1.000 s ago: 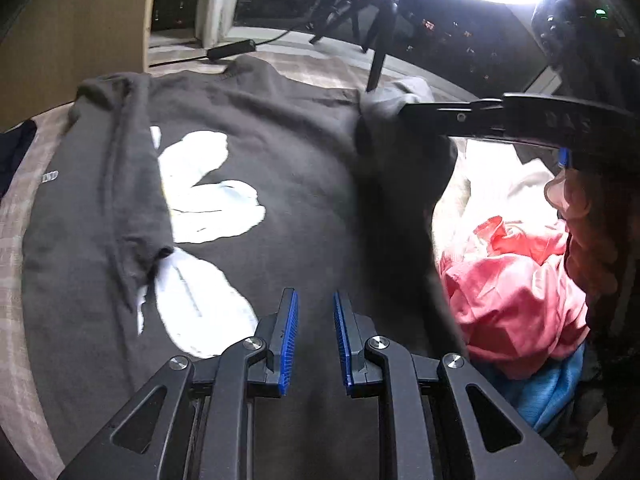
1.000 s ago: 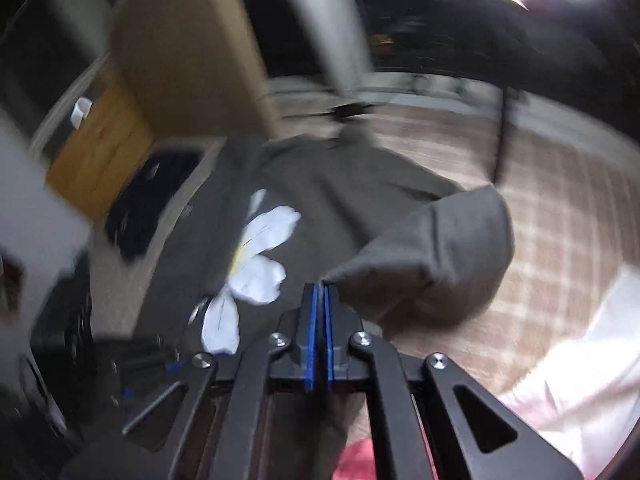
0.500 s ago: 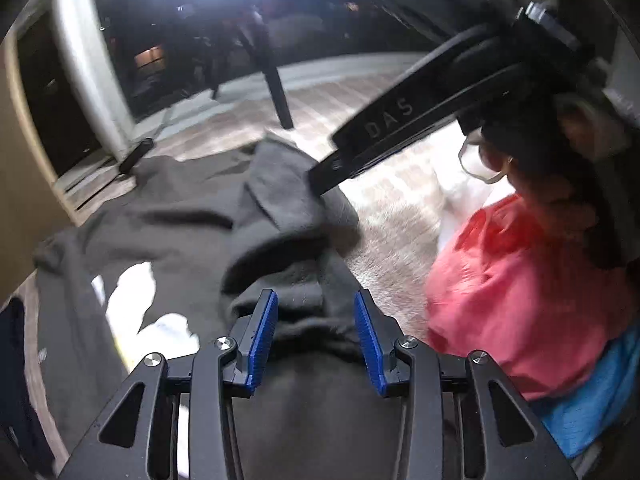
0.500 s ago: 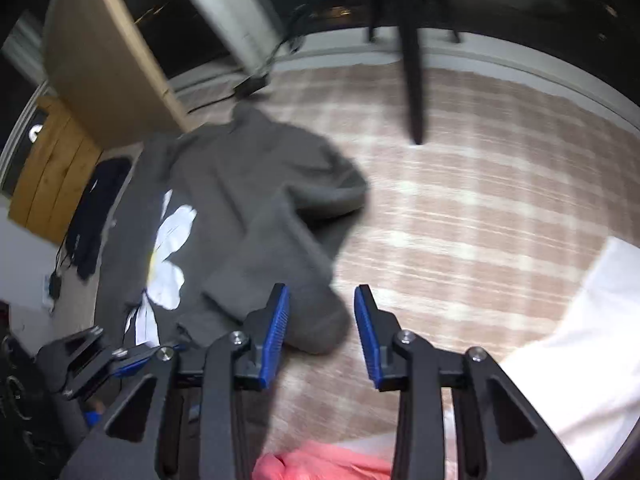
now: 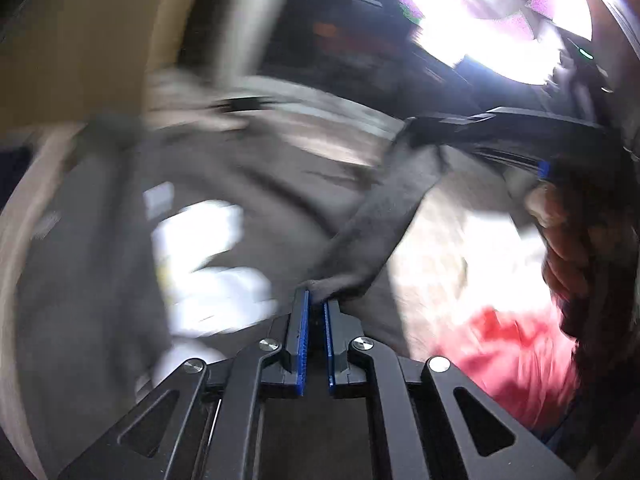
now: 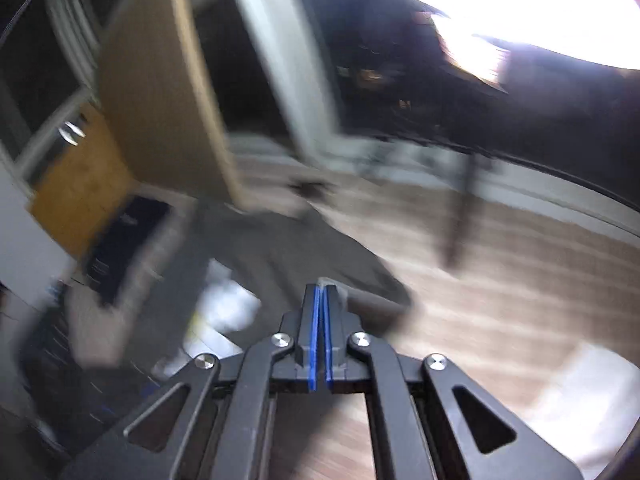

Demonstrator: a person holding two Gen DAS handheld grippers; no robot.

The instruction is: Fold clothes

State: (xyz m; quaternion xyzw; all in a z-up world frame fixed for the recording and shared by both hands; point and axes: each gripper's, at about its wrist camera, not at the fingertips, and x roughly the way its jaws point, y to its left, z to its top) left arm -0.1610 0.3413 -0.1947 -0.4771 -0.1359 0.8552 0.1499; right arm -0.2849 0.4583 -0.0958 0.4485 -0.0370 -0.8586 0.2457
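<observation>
A dark grey sweatshirt (image 5: pixel 100 240) with a white flower print (image 5: pixel 208 272) lies spread on the bed. Its sleeve (image 5: pixel 380 216) hangs lifted and stretched between both grippers. My left gripper (image 5: pixel 316 300) has its jaws closing, and a fold of the sleeve is pinched at the tips. The right gripper (image 5: pixel 416 128) holds the sleeve's far end at upper right. In the right wrist view the right gripper (image 6: pixel 322 292) is shut with grey fabric at its tip, above the sweatshirt (image 6: pixel 288 248). Both views are motion-blurred.
A pink garment (image 5: pixel 516 360) and white cloth (image 5: pixel 440 264) lie to the right of the sweatshirt. A person's hand (image 5: pixel 568 248) holds the right gripper. The plaid bed cover (image 6: pixel 500 280), a tripod leg (image 6: pixel 460 220), a wooden board (image 6: pixel 160 100) and a dark blue garment (image 6: pixel 120 248) surround it.
Half a second ago both grippers stood open around the folded sleeve. Both have since shut on it, and the sleeve is lifted and pulled taut between them.
</observation>
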